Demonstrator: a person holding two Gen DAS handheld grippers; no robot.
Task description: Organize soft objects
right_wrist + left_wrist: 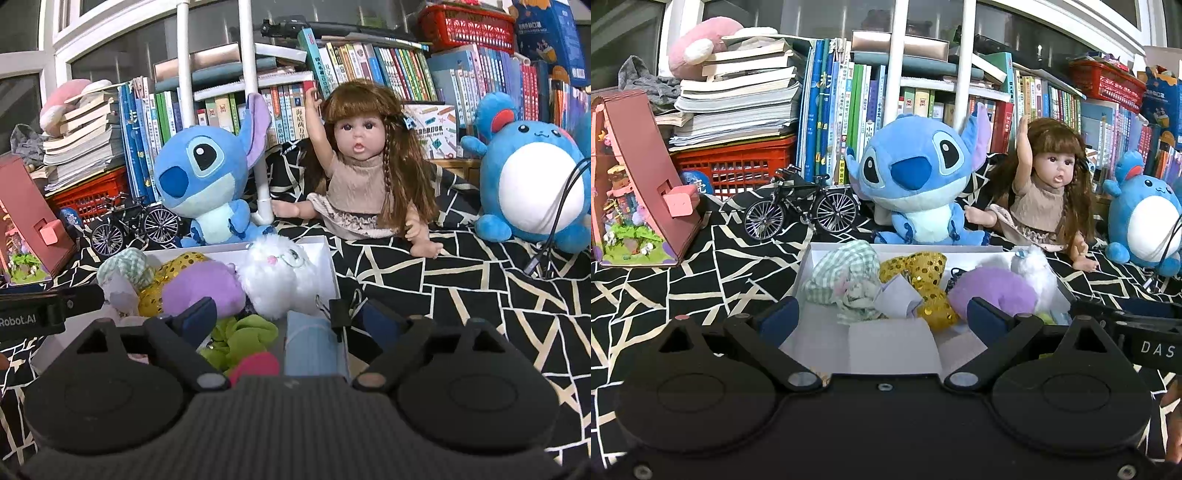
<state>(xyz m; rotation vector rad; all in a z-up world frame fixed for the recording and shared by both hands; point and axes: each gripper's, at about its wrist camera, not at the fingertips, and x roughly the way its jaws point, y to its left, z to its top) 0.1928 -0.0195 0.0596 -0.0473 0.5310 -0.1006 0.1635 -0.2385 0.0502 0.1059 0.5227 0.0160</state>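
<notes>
While your two grippers hang over its near end, the white box (pixel 807 264) sits on the black cloth (pixel 701 266) with cream crackle lines, and it is filled with soft things. At its left end lies a crumpled green-checked cloth (pixel 846 269), thin and woven. Next to it is a gold sequinned piece (pixel 925 275), shiny and scaly, touching a smooth purple plush (pixel 991 291). At the right end a fluffy white plush (pixel 277 273) with a pink nose leans on the purple one. Nearer you, in the right wrist view, a lime-green ruffled fabric (pixel 240 338), a pink rounded bit (pixel 255 363) and a pale blue flat piece (pixel 314 343) lie in the box, and a black binder clip (pixel 340 312) sits at its right wall.

Your left gripper (pixel 884 319) has its jaws spread wide with nothing between the pads; folded white paper (pixel 894 345) on the box floor shows in the gap. Your right gripper (pixel 288 319) is likewise spread wide and grips nothing, one finger over the purple plush, the other outside the box wall.

Just behind the box a blue plush alien (pixel 916 177) sits upright, with a long-haired doll (pixel 1047 188) in a beige knit dress beside it, one arm raised. A round blue-and-white plush (pixel 532 184) stands further right. A metal model bicycle (pixel 801 205) stands at the left, before rows of books (pixel 846 110).
</notes>
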